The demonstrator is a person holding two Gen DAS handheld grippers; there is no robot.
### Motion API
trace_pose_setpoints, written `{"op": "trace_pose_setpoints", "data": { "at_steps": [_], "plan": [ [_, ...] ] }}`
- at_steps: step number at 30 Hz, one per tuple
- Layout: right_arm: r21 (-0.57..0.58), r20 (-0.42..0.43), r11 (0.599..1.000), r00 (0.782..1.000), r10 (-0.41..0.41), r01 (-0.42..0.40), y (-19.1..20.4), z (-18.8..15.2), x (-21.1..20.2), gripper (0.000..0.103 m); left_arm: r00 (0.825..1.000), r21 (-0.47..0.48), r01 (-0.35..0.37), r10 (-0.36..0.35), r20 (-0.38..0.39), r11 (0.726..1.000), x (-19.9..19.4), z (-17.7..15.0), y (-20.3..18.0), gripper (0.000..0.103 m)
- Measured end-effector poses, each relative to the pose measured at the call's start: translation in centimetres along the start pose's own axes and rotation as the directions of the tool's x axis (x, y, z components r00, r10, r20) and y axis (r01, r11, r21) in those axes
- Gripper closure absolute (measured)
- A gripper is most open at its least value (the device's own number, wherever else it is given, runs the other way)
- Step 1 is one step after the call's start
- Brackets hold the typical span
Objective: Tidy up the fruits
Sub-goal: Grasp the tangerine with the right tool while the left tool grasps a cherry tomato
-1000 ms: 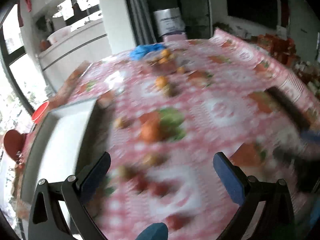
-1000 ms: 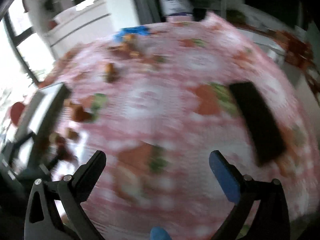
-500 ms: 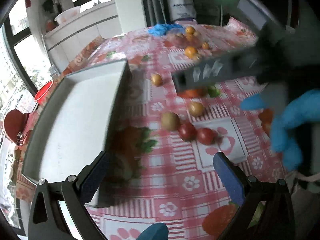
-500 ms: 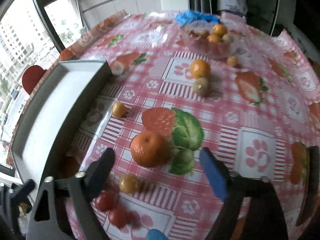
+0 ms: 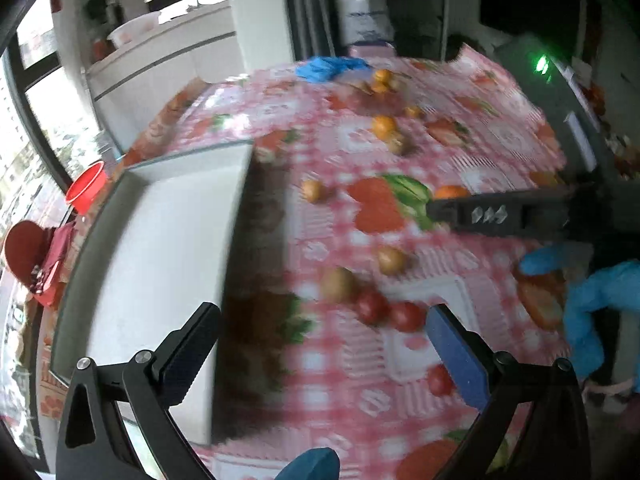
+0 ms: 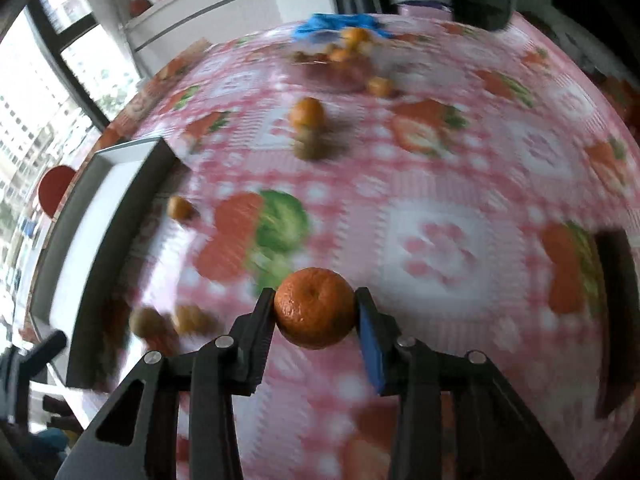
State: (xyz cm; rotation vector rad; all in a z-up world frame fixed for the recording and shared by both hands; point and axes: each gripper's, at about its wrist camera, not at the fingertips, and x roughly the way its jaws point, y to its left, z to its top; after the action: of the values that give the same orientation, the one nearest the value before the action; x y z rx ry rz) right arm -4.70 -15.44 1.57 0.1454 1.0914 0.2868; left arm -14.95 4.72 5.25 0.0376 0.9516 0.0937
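Note:
An orange [image 6: 315, 307] sits between the fingers of my right gripper [image 6: 316, 305]. The jaws are closing and both pads touch its sides, just above the pink strawberry tablecloth. In the left wrist view that gripper shows as a black bar [image 5: 500, 214] held by a blue-gloved hand [image 5: 592, 304]. My left gripper [image 5: 322, 314] is open with nothing between its fingers, over the cloth by the right wall of the white tray [image 5: 160, 248]. Ahead of it lie two cherry tomatoes [image 5: 370, 306], a kiwi [image 5: 338, 284] and a small yellow fruit [image 5: 392, 260].
The tray [image 6: 104, 208] runs along the table's left side. Another orange [image 6: 307, 112] and a kiwi [image 6: 310, 146] lie mid-table. At the far end are a container of fruit [image 6: 344, 52] and a blue cloth [image 6: 336, 24]. A dark flat object [image 6: 616, 312] lies at the right edge.
The orange lay on the cloth ahead of the wide right jaws; now the right gripper has come down and closed around it. The left gripper shifted slightly and stayed open.

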Motion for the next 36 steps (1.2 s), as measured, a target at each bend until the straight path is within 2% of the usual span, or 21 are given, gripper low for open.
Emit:
{"op": "trace_pose_setpoints", "data": {
  "at_steps": [3, 9, 13, 15, 17, 21, 23, 25, 26, 28, 33, 36],
  "plan": [
    [0.042, 0.006, 0.999, 1.000, -0.001, 0.001, -2.5, -1.9, -1.2, 0.060, 0.999, 0.038, 0.028, -0.027, -0.029, 0.999, 0.1, -1.8, -2.8, 0.000],
    [0.079, 0.034, 0.997, 0.999, 0.015, -0.018, -4.7, -4.6, -3.2, 0.060, 0.998, 0.046, 0.016, -0.013, -0.062, 0.999, 2.0, -3.2, -5.8, 0.000],
    [0.084, 0.054, 0.996, 0.998, 0.029, -0.034, -4.9, -5.6, -4.0, 0.060, 0.997, -0.017, 0.028, -0.029, -0.072, 0.999, 2.4, -3.4, -5.4, 0.000],
    [0.087, 0.062, 0.995, 0.997, 0.038, -0.044, -4.9, -5.9, -4.3, 0.060, 0.993, -0.081, 0.074, -0.081, -0.083, 0.994, 2.8, -3.6, -4.5, 0.000],
    [0.084, 0.066, 0.995, 0.997, 0.042, -0.048, -4.9, -6.3, -4.6, 0.060, 0.995, -0.059, 0.064, -0.068, -0.068, 0.996, 2.8, -3.8, -4.8, 0.000],
    [0.079, 0.075, 0.996, 0.996, 0.040, -0.045, -4.8, -7.0, -5.3, 0.060, 0.990, -0.087, 0.055, -0.066, -0.124, 0.995, 3.1, -3.2, -4.9, 0.000],
    [0.078, 0.081, 0.996, 0.996, 0.035, -0.041, -4.9, -7.4, -5.7, 0.060, 0.990, -0.077, 0.068, -0.077, -0.118, 0.995, 2.7, -3.2, -5.1, 0.012],
    [0.080, 0.083, 0.996, 0.996, 0.031, -0.037, -4.9, -7.6, -6.0, 0.060, 0.992, -0.048, 0.084, -0.088, -0.095, 0.995, 1.9, -3.4, -5.6, 0.045],
    [0.081, 0.084, 0.996, 0.996, 0.030, -0.037, -4.9, -7.6, -6.1, 0.060, 0.991, -0.035, 0.096, -0.099, -0.093, 0.995, 1.6, -3.5, -5.8, 0.051],
    [0.079, 0.085, 0.996, 0.996, 0.030, -0.037, -4.8, -7.7, -6.3, 0.060, 0.990, -0.029, 0.109, -0.111, -0.086, 0.994, 1.2, -3.6, -5.9, 0.081],
    [0.065, 0.081, 0.997, 0.996, 0.036, -0.041, -4.0, -7.8, -6.6, 0.060, 0.978, -0.088, 0.182, -0.190, -0.092, 0.979, 0.7, -3.7, -4.0, 0.081],
    [0.049, 0.077, 0.998, 0.996, 0.039, -0.043, -3.1, -7.6, -6.5, 0.060, 0.978, -0.096, 0.192, -0.199, -0.069, 0.977, -0.3, -3.6, -3.2, 0.081]
  ]
}}
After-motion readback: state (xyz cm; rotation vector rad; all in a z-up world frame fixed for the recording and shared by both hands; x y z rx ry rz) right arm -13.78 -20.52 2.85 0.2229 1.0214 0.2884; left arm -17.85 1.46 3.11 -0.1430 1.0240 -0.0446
